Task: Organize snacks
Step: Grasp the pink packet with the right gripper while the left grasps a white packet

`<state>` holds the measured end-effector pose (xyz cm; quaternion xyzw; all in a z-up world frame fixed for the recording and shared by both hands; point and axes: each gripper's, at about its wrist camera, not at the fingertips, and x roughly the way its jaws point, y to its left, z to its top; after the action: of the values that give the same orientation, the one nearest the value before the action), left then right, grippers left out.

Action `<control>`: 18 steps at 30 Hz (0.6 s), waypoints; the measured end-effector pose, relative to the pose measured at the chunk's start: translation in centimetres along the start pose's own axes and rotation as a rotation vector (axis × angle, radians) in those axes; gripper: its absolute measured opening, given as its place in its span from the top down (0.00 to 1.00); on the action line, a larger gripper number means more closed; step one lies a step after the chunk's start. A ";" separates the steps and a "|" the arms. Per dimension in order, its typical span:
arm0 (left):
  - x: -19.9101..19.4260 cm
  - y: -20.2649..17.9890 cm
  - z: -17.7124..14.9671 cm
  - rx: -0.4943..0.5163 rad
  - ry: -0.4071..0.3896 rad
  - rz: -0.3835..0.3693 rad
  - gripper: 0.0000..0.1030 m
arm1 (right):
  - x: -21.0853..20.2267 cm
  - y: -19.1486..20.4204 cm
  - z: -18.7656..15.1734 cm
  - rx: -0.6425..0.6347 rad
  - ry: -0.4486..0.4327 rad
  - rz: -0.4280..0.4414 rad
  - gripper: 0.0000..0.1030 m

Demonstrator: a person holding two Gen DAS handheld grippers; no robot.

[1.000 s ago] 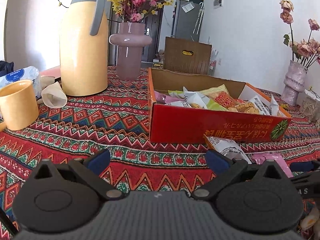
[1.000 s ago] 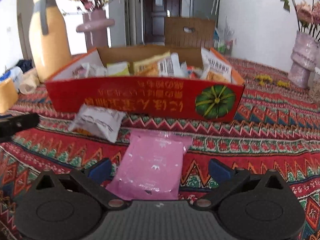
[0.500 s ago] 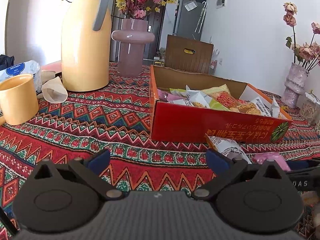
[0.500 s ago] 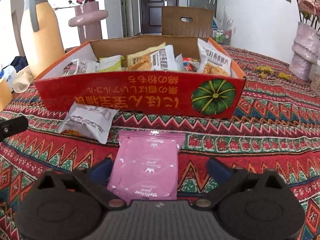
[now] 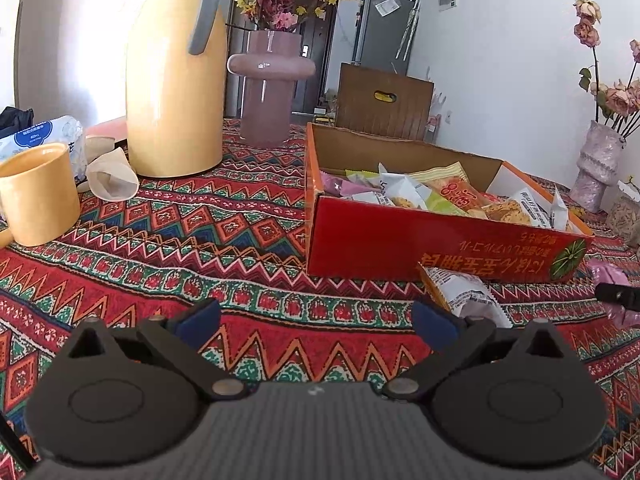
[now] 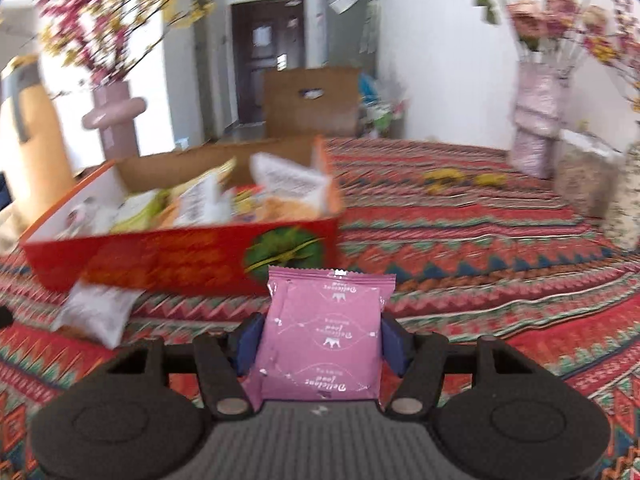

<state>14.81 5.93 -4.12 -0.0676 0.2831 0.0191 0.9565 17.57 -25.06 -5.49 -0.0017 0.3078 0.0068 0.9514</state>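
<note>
The pink snack packet point(image 6: 320, 336) stands between the blue pads of my right gripper point(image 6: 320, 340). Its jaws are closing and the pads press on both side edges. The packet tilts up off the patterned cloth, just in front of the red cardboard box point(image 6: 160, 256), which holds several snack packets. A white snack packet point(image 6: 96, 312) lies on the cloth by the box's front wall. In the left wrist view my left gripper point(image 5: 316, 318) stands open over bare cloth, left of the white packet point(image 5: 468, 296) and the red box point(image 5: 400, 240). The pink packet point(image 5: 606, 274) shows at the right edge.
A tall yellow thermos jug point(image 5: 172, 92), a yellow mug point(image 5: 38, 196), a paper cup point(image 5: 112, 178) and a tissue pack point(image 5: 48, 136) stand to the left. A mauve flower vase point(image 5: 268, 92) is behind. Another vase point(image 6: 536, 120) stands at the far right.
The right gripper's jaws have come in from wide open onto the pink packet, and it has swung right with the packet raised. The left gripper has stayed where it was.
</note>
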 end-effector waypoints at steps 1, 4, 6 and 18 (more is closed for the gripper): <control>0.0 0.0 0.0 0.000 -0.002 0.002 0.00 | 0.2 -0.6 -0.1 0.014 -0.010 -0.007 0.41; -0.2 0.0 0.0 0.002 -0.012 0.016 0.00 | 0.5 -1.6 -0.6 0.061 -0.039 0.001 0.41; -0.5 0.0 0.0 0.001 -0.023 0.025 0.00 | 0.6 -1.7 -0.9 0.075 -0.061 -0.003 0.41; 0.3 -4.7 2.3 0.117 0.054 -0.017 0.00 | -0.8 -2.2 -1.7 0.089 -0.136 0.035 0.41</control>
<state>16.67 1.59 -1.81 -0.0146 0.3091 -0.0074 0.9509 15.99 -27.26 -6.40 0.0465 0.2426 0.0099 0.9690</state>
